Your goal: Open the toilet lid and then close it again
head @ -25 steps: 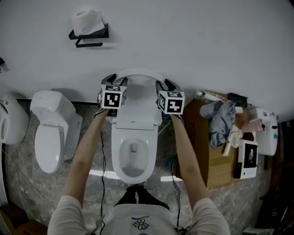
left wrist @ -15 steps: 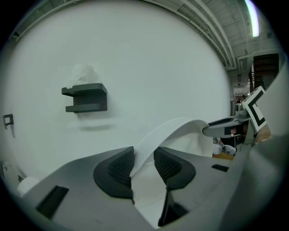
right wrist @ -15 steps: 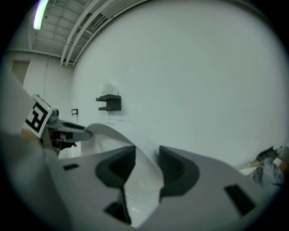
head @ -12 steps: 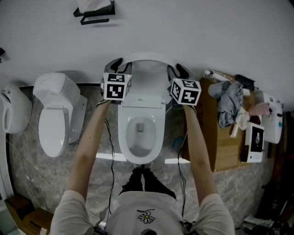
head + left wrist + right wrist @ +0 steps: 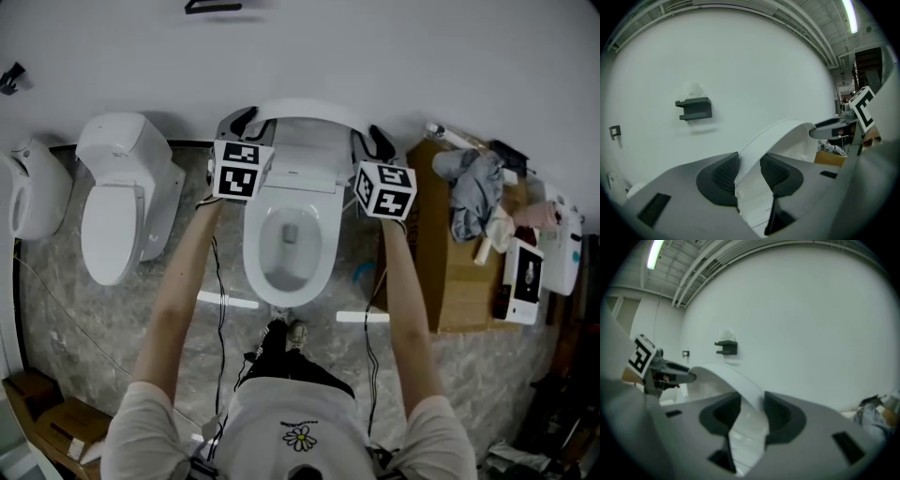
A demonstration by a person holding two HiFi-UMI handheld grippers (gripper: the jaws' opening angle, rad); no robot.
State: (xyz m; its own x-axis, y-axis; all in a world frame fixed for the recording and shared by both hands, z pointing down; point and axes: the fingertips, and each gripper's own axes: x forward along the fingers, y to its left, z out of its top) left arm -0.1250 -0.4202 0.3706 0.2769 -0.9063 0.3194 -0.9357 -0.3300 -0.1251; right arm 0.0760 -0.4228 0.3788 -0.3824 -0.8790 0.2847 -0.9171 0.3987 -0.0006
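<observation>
Two grippers are engaged on one toilet lid (image 5: 305, 161), which stands part-raised over the toilet bowl (image 5: 286, 246), tilted forward off the white wall (image 5: 422, 56) behind the bowl.

Left gripper (image 5: 236, 124): positioned at the left side of the bowl, at the lid's left edge. In the left gripper view the gripper (image 5: 749, 171) has the white rim of the lid (image 5: 773, 140) running up between its dark pads (image 5: 723, 174), which bear on it from either side. Its jaws have just been closing, with that rim between them; the gap is now narrow, the width of the rim.

Right gripper (image 5: 380, 142): positioned at the right side of the bowl, at the lid's right edge. In the right gripper view the gripper (image 5: 747, 416) likewise clamps the lid (image 5: 736, 380), the rim passing between both pads (image 5: 776, 414) and arching away leftward to the other gripper.

Surroundings, taken from the bowl: a second toilet (image 5: 122, 202) stands to its left with lid down; a cardboard box (image 5: 459, 281) with a heap of cloth (image 5: 473, 192) on top stands to its right; a dark paper holder (image 5: 695, 108) hangs on the wall above and left of the bowl.
</observation>
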